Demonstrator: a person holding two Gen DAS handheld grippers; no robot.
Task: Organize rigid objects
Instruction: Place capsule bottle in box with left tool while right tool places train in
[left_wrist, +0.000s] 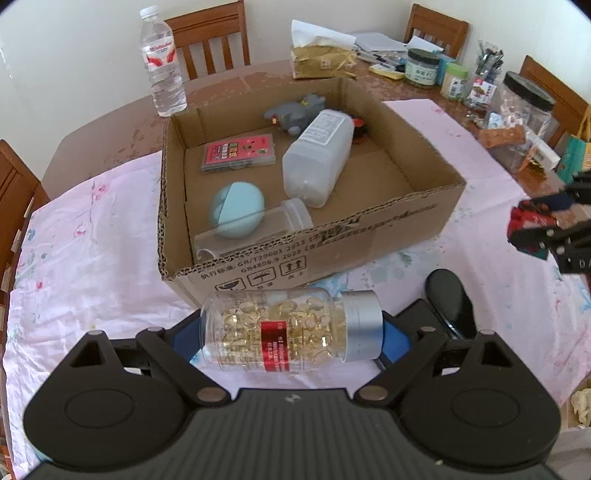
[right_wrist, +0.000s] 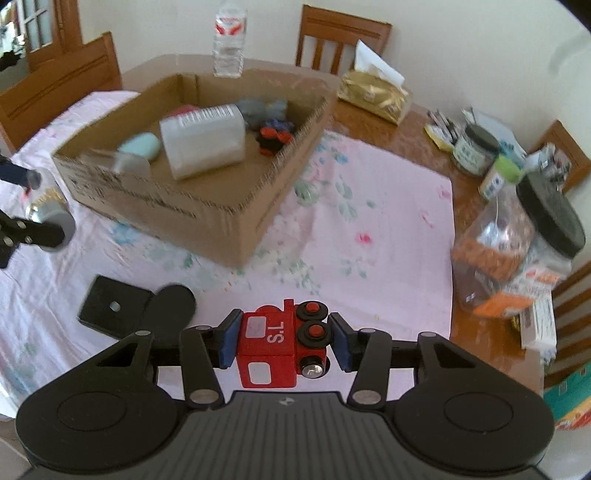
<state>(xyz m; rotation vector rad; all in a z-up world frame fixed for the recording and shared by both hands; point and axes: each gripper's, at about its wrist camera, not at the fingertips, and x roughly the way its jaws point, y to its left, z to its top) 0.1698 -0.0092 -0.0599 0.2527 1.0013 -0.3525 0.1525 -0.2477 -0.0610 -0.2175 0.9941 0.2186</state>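
Softgel capsule bottle (left_wrist: 291, 328), clear plastic with a silver screw cap and a red label, lies sideways between the blue pads of the left gripper (left_wrist: 291, 339), which is clamped on its base and cap. Pale yellow capsules fill it. It sits just in front of the near wall of the cardboard box (left_wrist: 369, 229), above the pink floral cloth (left_wrist: 92, 280).

Clamped between the blue pads of the right gripper (right_wrist: 283, 341) is a red toy locomotive (right_wrist: 275, 345) marked "S.L", with black wheels and red hubs, held above the cloth, well apart from the box.

Inside the box lie a large translucent white bottle (left_wrist: 317, 157) on its side, a red card case (left_wrist: 238, 152), a light blue round case (left_wrist: 236, 208), a clear empty jar (left_wrist: 255, 229) against the near wall, a grey toy animal (left_wrist: 295, 112) at the far wall, and a black and red toy (left_wrist: 359, 129) partly hidden behind the white bottle.

A flat black plate with a round tab (right_wrist: 136, 308) rests on the cloth near the right gripper. Behind the box stand a water bottle (left_wrist: 162, 62) and a gold tissue pack (left_wrist: 323, 59); jars crowd the wooden table (left_wrist: 92, 136) off to the right.
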